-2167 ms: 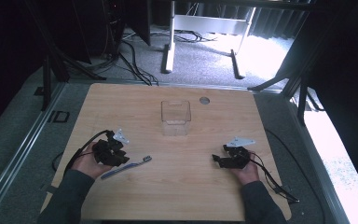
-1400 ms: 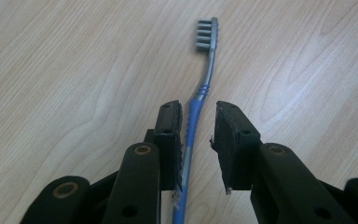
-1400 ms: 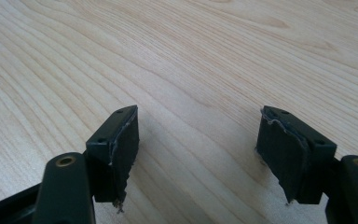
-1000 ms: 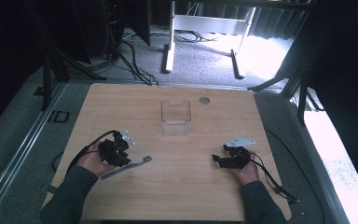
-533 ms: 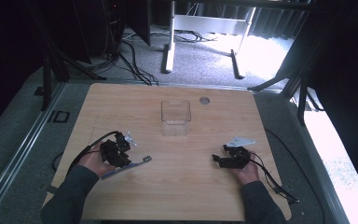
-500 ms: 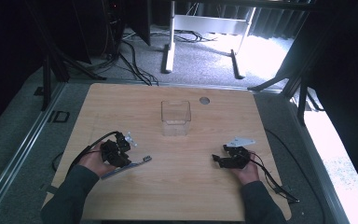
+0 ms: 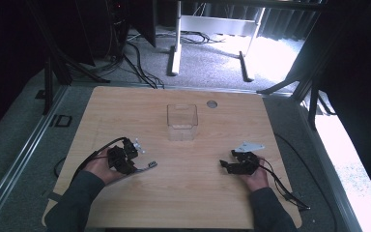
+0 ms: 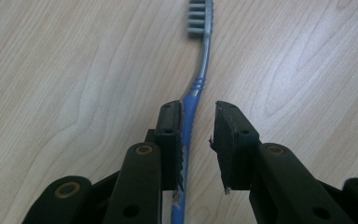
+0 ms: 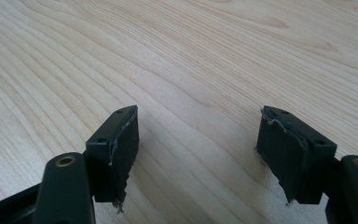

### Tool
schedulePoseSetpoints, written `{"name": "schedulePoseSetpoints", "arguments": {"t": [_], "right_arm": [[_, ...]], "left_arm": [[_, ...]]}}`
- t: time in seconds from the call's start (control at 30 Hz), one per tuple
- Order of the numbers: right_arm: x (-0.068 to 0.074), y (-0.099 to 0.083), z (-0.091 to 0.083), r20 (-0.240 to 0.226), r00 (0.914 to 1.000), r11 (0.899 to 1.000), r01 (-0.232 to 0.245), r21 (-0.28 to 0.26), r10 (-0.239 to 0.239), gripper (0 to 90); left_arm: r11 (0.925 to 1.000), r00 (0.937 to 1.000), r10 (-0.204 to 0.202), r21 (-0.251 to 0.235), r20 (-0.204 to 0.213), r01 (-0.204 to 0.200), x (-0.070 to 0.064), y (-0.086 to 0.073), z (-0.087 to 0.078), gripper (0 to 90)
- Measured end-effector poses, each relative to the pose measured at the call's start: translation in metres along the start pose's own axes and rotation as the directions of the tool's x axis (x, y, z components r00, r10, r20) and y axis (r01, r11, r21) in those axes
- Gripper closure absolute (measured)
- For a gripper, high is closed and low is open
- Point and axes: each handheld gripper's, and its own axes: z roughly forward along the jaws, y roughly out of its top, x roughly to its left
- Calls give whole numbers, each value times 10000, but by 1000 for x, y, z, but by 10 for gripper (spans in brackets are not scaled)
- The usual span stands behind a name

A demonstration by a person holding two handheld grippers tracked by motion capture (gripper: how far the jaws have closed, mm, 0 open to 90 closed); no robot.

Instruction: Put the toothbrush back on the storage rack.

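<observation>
— What's on the wooden table (image 7: 125,106)?

— A clear plastic box (image 7: 182,122) near the middle, empty as far as I can tell. Nearer the person, a blue toothbrush (image 8: 197,84) lies flat at the left.

— And the left gripper (image 8: 198,121)?

— Its jaws straddle the handle, narrowly parted; one pad (image 8: 173,140) seems to touch it, the other stands clear.

— The right gripper (image 9: 198,135)?

— Wide apart over bare wood, holding nothing.
</observation>
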Motion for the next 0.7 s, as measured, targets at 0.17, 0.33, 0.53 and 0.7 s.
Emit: {"name": "schedulePoseSetpoints", "arguments": {"t": [0.17, 0.33, 0.53, 0.7], "right_arm": [[0, 0, 0, 0, 10000, 10000, 4, -1, -4, 291], [0, 0, 0, -1, 10000, 10000, 7, -3, -7, 291], [0, 0, 0, 0, 10000, 10000, 3, -1, -3, 290], [0, 0, 0, 1, 10000, 10000, 1, 0, -1, 290]], "left_arm": [[9997, 10000, -40, 241, 57, 39, 0, 2, 4, 726], [9988, 10000, 49, 487, 76, -53, 0, 4, 9, 727], [9978, 9999, 121, 655, 89, -127, 0, 5, 13, 726], [9970, 9999, 139, 759, 101, -146, 0, 5, 15, 727]]}}
